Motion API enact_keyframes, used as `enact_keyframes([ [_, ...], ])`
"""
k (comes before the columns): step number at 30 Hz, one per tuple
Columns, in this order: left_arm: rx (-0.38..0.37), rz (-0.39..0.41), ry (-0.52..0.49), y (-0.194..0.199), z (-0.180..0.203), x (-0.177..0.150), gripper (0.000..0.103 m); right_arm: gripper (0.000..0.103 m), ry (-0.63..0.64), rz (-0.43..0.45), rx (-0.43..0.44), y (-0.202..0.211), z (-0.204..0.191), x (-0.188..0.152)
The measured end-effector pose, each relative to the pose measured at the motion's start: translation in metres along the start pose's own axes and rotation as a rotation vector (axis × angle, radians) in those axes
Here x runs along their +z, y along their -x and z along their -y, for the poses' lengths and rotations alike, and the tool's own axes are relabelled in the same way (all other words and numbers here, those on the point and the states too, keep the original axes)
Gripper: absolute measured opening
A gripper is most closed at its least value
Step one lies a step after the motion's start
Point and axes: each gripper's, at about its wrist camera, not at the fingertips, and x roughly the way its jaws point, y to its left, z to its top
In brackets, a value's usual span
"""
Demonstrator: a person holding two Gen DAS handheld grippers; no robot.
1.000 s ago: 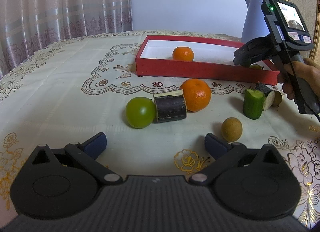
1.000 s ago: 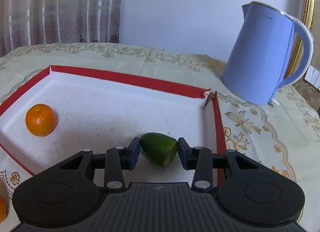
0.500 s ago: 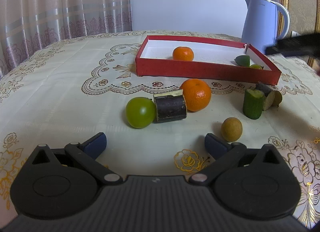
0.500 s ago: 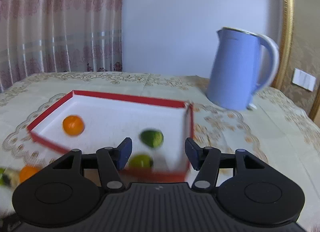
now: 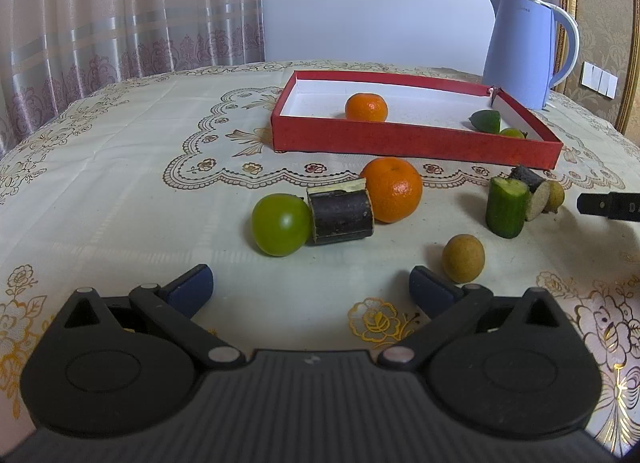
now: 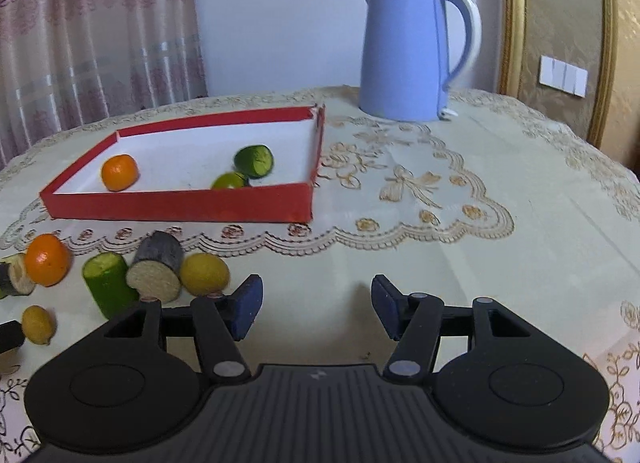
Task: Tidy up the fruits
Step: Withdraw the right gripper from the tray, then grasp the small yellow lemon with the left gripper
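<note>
Landmark: red tray (image 5: 416, 141)
In tray: small orange (image 5: 366, 107), green half-fruit (image 5: 486, 121), a second green fruit (image 6: 229, 181)
Still in front of tray: large orange (image 5: 394, 195), green tomato (image 5: 280, 230), kiwi (image 5: 463, 258), yellow fruit (image 6: 204, 274)
Left gripper (image 5: 311, 287): spread, empty
Right gripper (image 6: 316, 313): jaws just opened, nothing between
Progress: roughly half sorted, by my judgement

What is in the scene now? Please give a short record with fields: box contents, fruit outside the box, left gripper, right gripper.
box contents: red box holds a small orange, a cut green fruit and a round green fruit
fruit outside the box: big orange, green tomato, two small yellow fruits
left gripper: open, empty
right gripper: open, empty, jaws just opened wider
</note>
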Motion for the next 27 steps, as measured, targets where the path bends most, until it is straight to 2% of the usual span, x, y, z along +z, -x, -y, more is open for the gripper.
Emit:
enact_keyframes([
  [2,-0.001,0.002,-0.001,0.0,0.0,0.0,0.103,0.062,-0.005,-0.005,-0.011,-0.004,0.001,-0.002],
  [4,-0.004,0.015,-0.005,0.003,0.001,-0.002,0.103,0.069,-0.002,-0.002,-0.009,-0.004,0.0,-0.003],
  [8,-0.005,0.076,-0.025,0.015,0.005,-0.006,0.103,0.077,-0.018,-0.005,-0.004,-0.005,0.003,-0.001],
  [13,-0.114,0.068,0.034,0.027,0.015,0.003,0.103,0.078,-0.032,-0.01,0.006,-0.006,0.006,-0.002],
  [16,-0.123,0.071,-0.008,0.028,0.031,0.009,0.103,0.079,-0.02,-0.015,0.0,-0.007,0.004,-0.002],
  [19,-0.106,0.065,-0.067,0.022,0.046,0.012,0.099,0.08,-0.012,-0.018,-0.002,-0.008,0.003,-0.001],
  [21,-0.112,0.031,-0.073,0.015,0.051,0.013,0.09,0.08,-0.012,-0.018,-0.002,-0.008,0.003,-0.001],
  [23,-0.118,-0.006,-0.072,0.008,0.053,0.014,0.09,0.081,-0.014,-0.018,0.0,-0.008,0.003,-0.001],
  [24,-0.115,-0.016,-0.073,0.004,0.054,0.014,0.085,0.081,-0.014,-0.018,0.001,-0.008,0.003,-0.001],
  [27,-0.113,-0.016,-0.089,-0.001,0.058,0.014,0.083,0.081,-0.013,-0.018,0.002,-0.007,0.002,-0.002],
])
